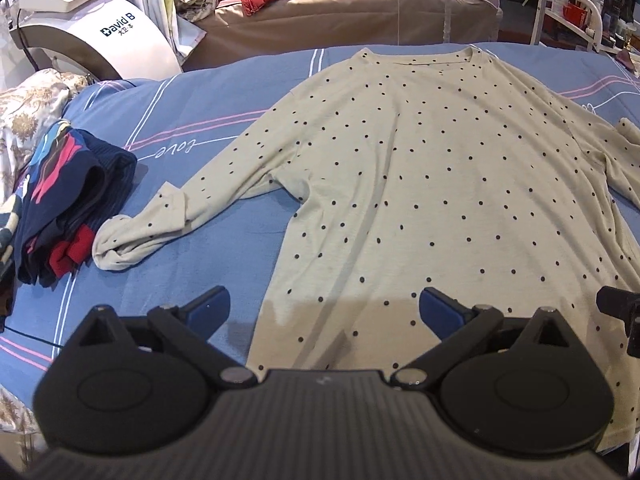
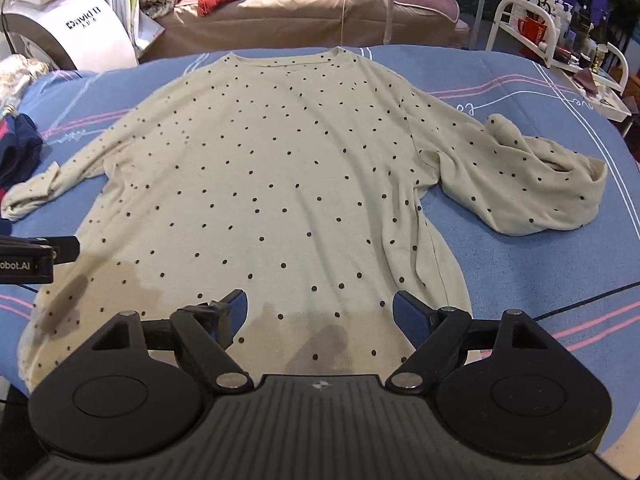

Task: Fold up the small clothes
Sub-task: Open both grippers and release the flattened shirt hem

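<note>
**Shirt flat, both grippers released**

Left wrist view: your left gripper (image 1: 324,312) sits at the bottom of the frame, jaws spread wide and empty, over the hem of the dotted shirt (image 1: 432,184). The shirt fills centre and right on the blue sheet (image 1: 224,92). Folded dark clothes (image 1: 68,200) lie at left.

Right wrist view: your right gripper (image 2: 320,316) is likewise spread and empty above the hem. The shirt (image 2: 280,168) lies centre, one sleeve (image 2: 532,184) bunched at right.
</note>
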